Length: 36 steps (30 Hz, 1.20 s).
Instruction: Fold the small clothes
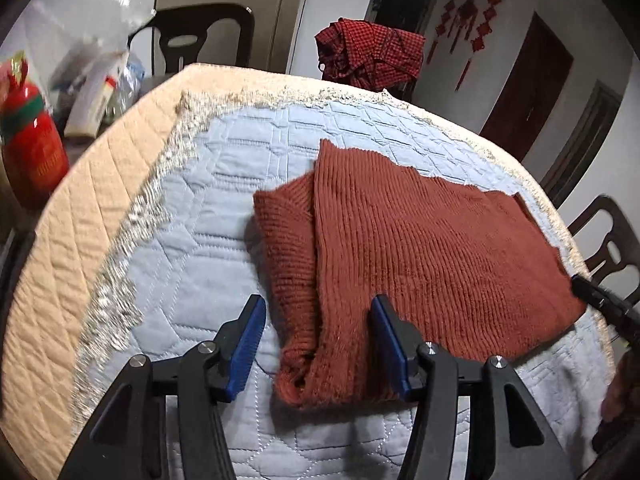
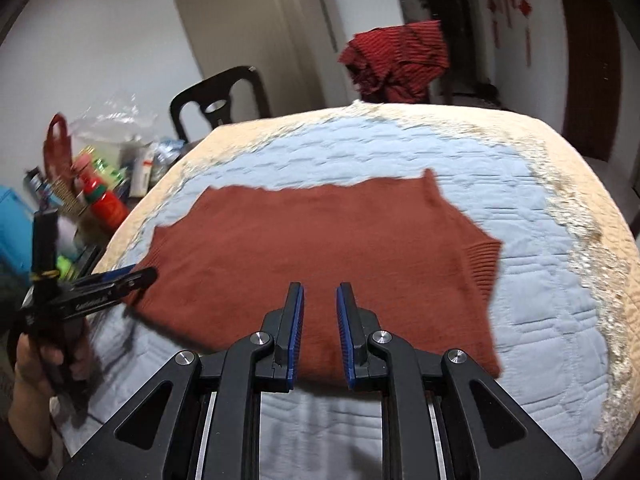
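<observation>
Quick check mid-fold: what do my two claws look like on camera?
Both match: the left claw and right claw have matte black angular linkage arms with triangular cutouts, round silver pivot bolts, and ridged blue pads on the fingers. The right wrist view shows white lettering, too blurred to read, on the left one's side, plus a yellow band on its handle.

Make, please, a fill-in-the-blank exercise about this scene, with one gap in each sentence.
1. The knitted sweater on the quilted cover has a rust-____ colour.
2. The fingers of the left gripper carry ____ pads.
3. The checked red cloth is draped over a ____ behind the table.
4. The right gripper stands open and holds ____.

Missing words: red; blue; chair; nothing
</observation>
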Available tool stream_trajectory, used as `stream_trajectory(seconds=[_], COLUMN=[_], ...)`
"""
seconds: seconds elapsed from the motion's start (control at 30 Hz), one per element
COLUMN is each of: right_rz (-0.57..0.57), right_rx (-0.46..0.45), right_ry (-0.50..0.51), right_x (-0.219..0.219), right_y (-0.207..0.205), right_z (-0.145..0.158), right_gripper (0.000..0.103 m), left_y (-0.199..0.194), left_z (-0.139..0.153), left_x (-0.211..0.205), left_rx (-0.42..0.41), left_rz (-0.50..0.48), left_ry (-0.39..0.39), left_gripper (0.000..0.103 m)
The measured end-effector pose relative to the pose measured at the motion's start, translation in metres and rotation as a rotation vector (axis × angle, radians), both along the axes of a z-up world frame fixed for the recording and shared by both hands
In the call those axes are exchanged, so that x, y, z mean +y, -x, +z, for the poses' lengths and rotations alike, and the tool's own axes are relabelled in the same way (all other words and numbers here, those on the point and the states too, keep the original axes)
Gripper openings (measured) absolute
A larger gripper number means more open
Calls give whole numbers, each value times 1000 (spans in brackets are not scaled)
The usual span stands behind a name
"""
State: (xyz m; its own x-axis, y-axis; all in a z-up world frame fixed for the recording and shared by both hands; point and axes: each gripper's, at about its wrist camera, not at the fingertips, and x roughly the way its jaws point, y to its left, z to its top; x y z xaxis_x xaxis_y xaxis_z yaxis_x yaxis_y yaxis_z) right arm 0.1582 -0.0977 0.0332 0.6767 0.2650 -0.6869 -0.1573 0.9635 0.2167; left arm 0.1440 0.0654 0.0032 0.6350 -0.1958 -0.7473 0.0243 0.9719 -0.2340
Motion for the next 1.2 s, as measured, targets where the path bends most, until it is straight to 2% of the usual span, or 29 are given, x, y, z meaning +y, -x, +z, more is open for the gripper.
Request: stream_trajectory(seconds=[0.17, 0.4, 0.73, 1.03, 1.2], right_rz=[49, 112, 159, 119, 134], right_rx=[14, 24, 59, 63, 59], right_ry=[-6, -9, 77, 86, 75], right_x=[15, 36, 68, 71, 67], right_y=[0, -7, -41, -70, -55], right_z=[-6, -11, -26, -28, -23], right_gripper=[17, 17, 13, 12, 12], left_y=[4, -15, -20, -18, -19], left_z=[-2, -1, -4, -4, -4], left_x=[6, 5, 0, 4, 9], left_rx=[-9, -2, -9, 4, 18], left_rz=[10, -1, -8, 6, 3], left_ry=[64, 102, 99, 102, 132], left_gripper=[58, 58, 57, 50, 37])
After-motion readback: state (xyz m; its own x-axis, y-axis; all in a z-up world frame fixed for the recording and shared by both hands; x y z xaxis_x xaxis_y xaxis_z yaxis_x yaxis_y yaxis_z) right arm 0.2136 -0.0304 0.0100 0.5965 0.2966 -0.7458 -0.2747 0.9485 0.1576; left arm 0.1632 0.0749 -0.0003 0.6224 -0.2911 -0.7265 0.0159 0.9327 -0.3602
